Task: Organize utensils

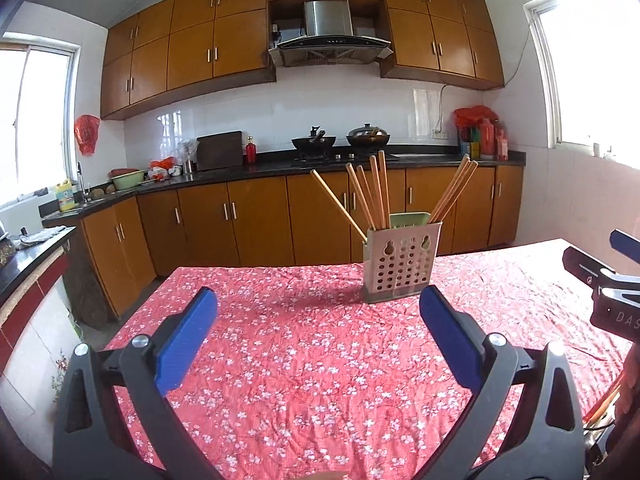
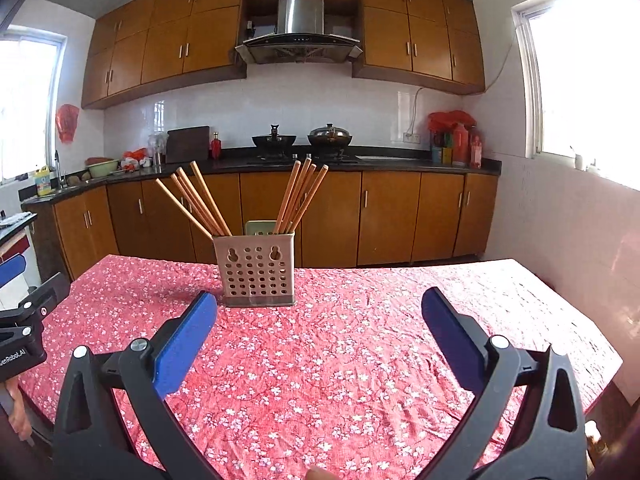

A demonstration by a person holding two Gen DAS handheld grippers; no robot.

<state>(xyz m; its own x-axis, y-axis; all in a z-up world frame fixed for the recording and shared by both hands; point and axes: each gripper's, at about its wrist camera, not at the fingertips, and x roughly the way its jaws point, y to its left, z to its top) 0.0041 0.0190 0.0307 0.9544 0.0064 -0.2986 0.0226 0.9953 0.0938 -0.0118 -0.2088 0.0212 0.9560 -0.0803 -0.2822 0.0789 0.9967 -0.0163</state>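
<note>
Fingers [image 2: 188, 344] apart, short of holder [image 2: 256, 270].

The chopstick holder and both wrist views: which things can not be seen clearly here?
- Lower ends of the chopsticks: both views, hidden by the walls of the perforated chopstick holder.
- Green piece behind the holder: mostly covered, identity unclear.
- Right gripper: cut off by the edge of the left wrist view.
- Near table edge: both views, hidden behind the open left gripper and its counterpart.

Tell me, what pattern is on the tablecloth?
The red cloth table cover has small white and pink flowers all over, clearest in the right wrist view.
</note>
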